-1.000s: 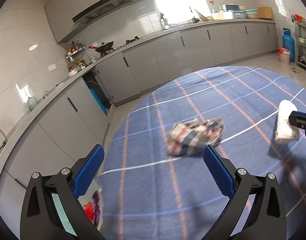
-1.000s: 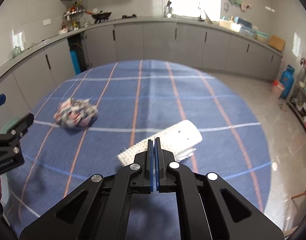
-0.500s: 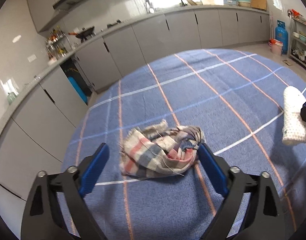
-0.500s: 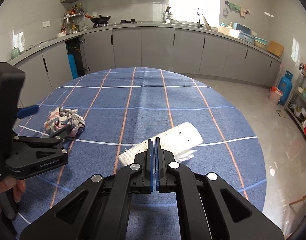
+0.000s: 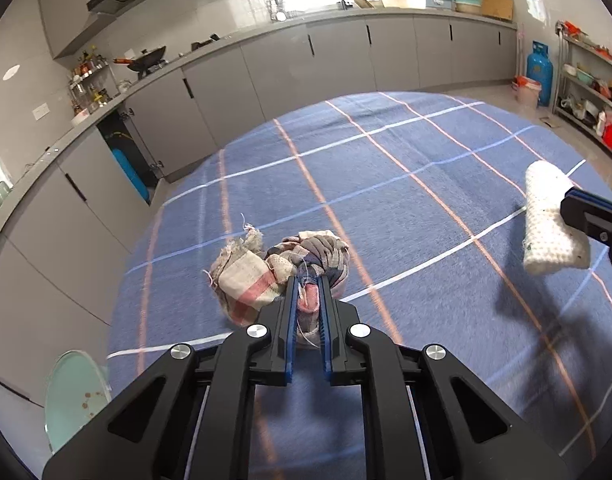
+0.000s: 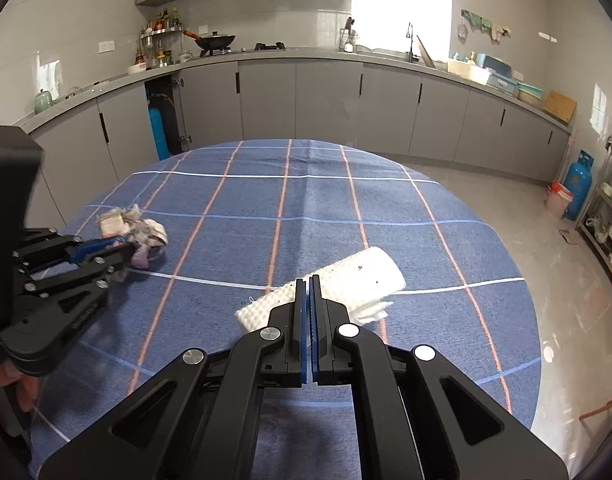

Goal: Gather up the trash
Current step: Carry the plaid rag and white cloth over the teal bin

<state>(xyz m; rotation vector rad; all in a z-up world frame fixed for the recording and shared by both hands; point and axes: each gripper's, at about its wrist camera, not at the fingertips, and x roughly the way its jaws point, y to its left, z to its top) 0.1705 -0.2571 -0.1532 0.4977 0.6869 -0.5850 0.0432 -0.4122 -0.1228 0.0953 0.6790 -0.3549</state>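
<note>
As my left gripper point(image 5: 307, 280) just closed, the plaid rag point(image 5: 282, 270) sits pinched between its pads, angled down; right gripper point(image 6: 308, 280) clamps the white towel point(image 6: 346, 284).

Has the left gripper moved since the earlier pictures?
Yes. The left gripper came forward and down to the plaid rag on the tablecloth; its jaws just closed on it.

Both tools share one build: matte black angular plastic frames with triangular cut-outs in the arms and round silver screw heads at the pivots. The left gripper point(image 5: 307, 286) and the right gripper point(image 6: 308, 286) each carry two straight fingers lined with blue ribbed pads point(image 6: 303, 328). Small pale lettering, too small to read, marks the left frame's side in the right view.
</note>
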